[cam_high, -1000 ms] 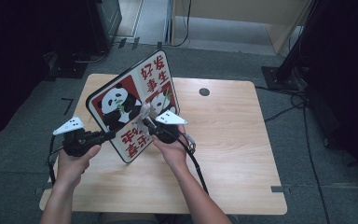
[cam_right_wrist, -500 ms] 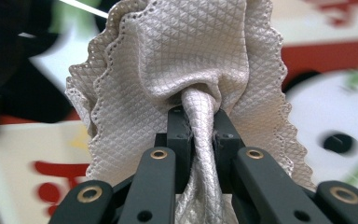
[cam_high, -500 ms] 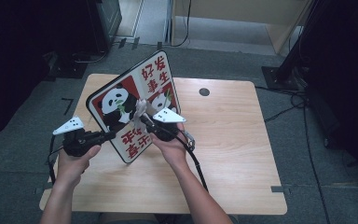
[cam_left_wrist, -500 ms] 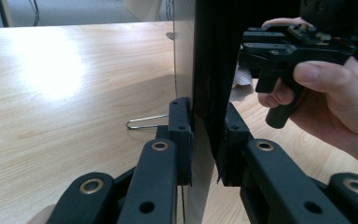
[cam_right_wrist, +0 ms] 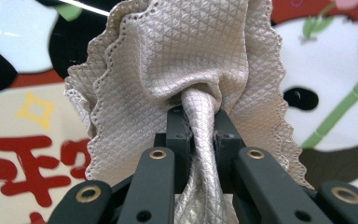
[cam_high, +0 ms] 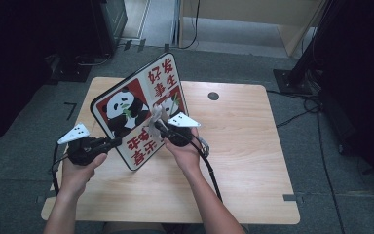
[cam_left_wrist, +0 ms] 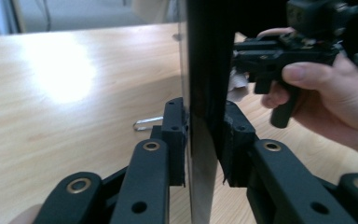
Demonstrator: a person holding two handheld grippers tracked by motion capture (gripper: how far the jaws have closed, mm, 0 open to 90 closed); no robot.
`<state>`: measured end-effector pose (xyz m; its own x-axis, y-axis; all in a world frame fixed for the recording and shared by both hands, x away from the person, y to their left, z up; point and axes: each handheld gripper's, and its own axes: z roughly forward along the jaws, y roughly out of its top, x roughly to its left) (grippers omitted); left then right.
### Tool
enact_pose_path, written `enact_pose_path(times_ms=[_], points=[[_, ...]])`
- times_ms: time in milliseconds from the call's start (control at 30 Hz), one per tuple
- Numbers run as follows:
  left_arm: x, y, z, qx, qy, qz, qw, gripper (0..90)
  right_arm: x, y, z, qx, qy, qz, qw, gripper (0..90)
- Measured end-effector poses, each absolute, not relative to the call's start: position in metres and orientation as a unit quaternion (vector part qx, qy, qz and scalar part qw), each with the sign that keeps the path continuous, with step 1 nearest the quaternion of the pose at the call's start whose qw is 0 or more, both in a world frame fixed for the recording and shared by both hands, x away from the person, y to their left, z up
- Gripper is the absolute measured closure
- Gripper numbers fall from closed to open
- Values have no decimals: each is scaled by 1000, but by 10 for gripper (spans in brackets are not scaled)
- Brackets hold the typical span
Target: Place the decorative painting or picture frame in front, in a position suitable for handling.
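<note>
Both grippers hold panda board (cam_high: pixel 139 114) upright, apparently

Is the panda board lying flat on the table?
No, the panda board stands up on its edge, clamped by the left gripper.

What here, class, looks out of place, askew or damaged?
The panda board is askew: it stands tilted on edge over the table, with the left gripper on its edge. The right gripper pinches a bunched cloth against the board's picture side. Nothing looks damaged or spilled.
</note>
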<state>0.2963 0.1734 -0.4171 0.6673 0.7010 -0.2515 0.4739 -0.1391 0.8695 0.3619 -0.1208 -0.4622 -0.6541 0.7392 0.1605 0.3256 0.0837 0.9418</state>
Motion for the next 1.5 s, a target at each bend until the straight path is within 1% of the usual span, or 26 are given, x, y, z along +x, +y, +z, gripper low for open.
enact_pose_path(times_ms=[200, 300, 400, 567, 633, 733, 900, 1067, 1267, 1500], points=[[289, 171, -430, 729, 415, 117, 532, 723, 359, -124, -470, 377, 723, 546, 191, 806], [284, 168, -439, 726, 417, 129, 531, 720, 359, -129, -471, 384, 720, 546, 189, 806], [279, 167, -450, 713, 425, 133, 542, 717, 360, -133, -472, 387, 720, 545, 189, 806], [275, 168, -468, 697, 432, 128, 558, 697, 360, -132, -475, 386, 722, 544, 182, 806], [274, 168, -472, 698, 434, 126, 556, 692, 360, -131, -477, 384, 724, 544, 181, 802], [273, 167, -476, 699, 439, 125, 551, 656, 359, -129, -479, 385, 725, 543, 176, 799], [273, 167, -483, 706, 436, 121, 545, 640, 359, -129, -483, 385, 725, 545, 173, 799], [275, 168, -492, 709, 436, 104, 544, 609, 360, -131, -486, 383, 727, 542, 174, 798], [275, 164, -497, 733, 431, 109, 515, 617, 359, -131, -491, 389, 730, 536, 172, 795], [276, 166, -501, 733, 432, 104, 515, 612, 359, -131, -493, 389, 730, 535, 173, 790]])
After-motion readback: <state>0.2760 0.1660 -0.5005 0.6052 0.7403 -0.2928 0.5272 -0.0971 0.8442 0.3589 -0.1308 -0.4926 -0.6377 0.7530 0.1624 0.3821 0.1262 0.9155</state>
